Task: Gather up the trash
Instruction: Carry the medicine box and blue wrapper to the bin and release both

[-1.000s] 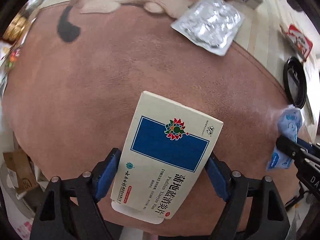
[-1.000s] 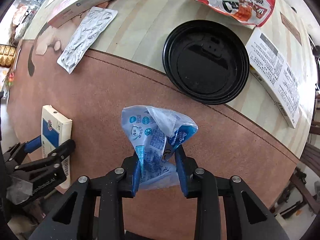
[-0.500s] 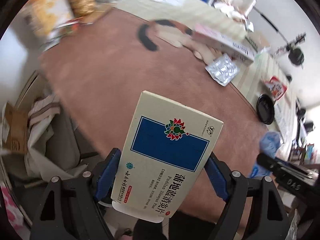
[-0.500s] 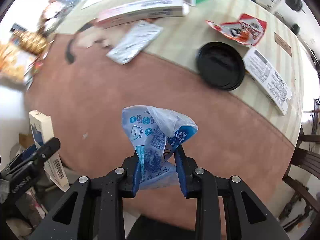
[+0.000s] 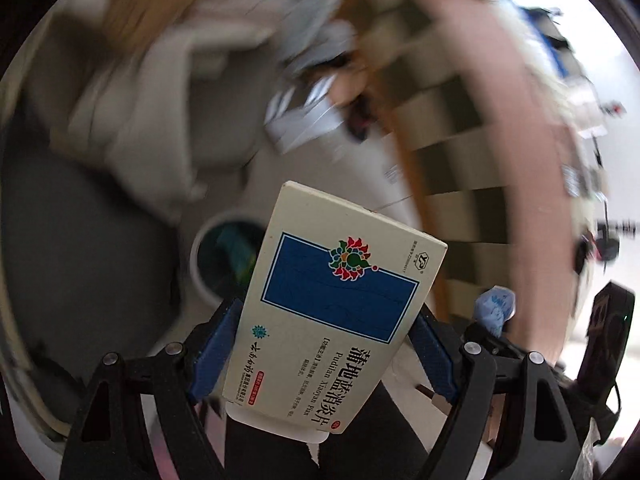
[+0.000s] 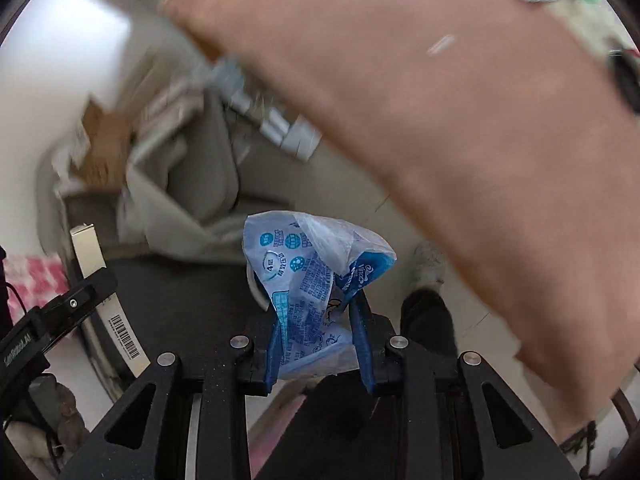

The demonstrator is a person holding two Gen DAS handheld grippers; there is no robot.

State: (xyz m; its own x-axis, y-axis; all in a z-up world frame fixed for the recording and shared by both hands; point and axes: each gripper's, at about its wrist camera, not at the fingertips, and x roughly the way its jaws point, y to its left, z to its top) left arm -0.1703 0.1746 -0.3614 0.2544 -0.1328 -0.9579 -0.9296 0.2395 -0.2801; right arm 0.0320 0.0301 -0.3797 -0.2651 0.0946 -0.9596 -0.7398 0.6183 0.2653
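Observation:
My left gripper (image 5: 326,332) is shut on a cream medicine box (image 5: 340,304) with a blue panel, held off the table above the floor. A round white bin (image 5: 200,268) with dark contents sits just behind the box. My right gripper (image 6: 318,328) is shut on a crumpled blue and white plastic wrapper (image 6: 312,272), also off the table. The wrapper (image 5: 494,308) shows at the right of the left wrist view. The box (image 6: 104,300) in the left gripper shows at the left of the right wrist view.
The brown table mat (image 6: 460,120) fills the upper right, its edge running diagonally. Blurred grey cloth (image 6: 192,176) and a cardboard box (image 6: 104,140) lie on the floor. A table leg frame (image 5: 448,184) stands to the right. My foot (image 6: 428,268) is on the floor.
Both grippers have swung off the table and down toward the floor, still holding the box and the wrapper. The table has slid to the upper right of both views; a white bin has appeared.

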